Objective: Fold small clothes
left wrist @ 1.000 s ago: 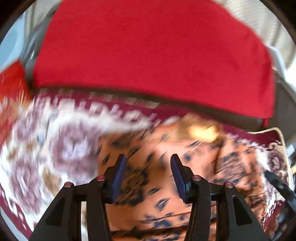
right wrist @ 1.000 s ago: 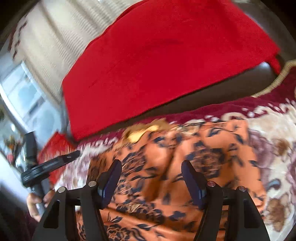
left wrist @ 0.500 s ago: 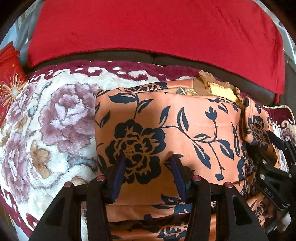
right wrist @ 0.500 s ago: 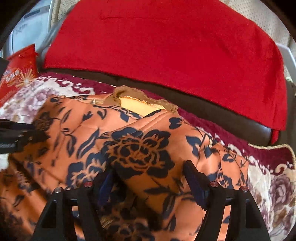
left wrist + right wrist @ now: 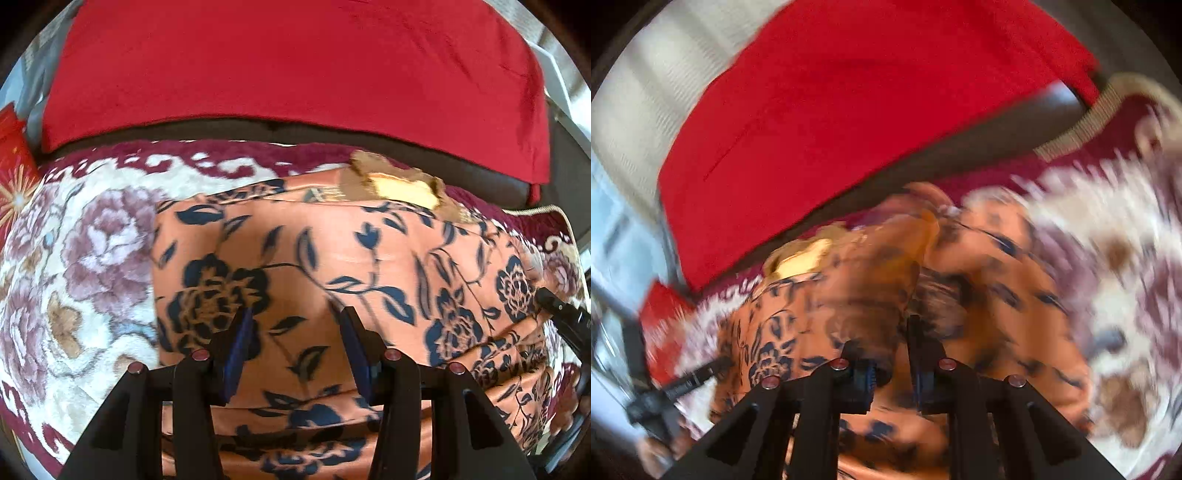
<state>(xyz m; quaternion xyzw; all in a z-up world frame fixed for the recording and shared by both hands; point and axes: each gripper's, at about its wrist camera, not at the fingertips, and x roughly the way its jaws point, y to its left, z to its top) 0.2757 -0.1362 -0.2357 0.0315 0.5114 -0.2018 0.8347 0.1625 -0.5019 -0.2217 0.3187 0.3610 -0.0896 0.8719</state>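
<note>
No legible text, label or number on anything in either view.

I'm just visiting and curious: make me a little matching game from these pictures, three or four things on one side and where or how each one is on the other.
Things:
1. orange garment with dark blue flowers
2. plain red cloth
3. right tongs
4. left tongs

States:
A. draped over the dark sofa back
B. jaws apart above the fabric
C. pinched shut on a fold
D. lying on the cream and maroon floral blanket

Pairs: 1-D, 2-A, 3-C, 4-B
</note>
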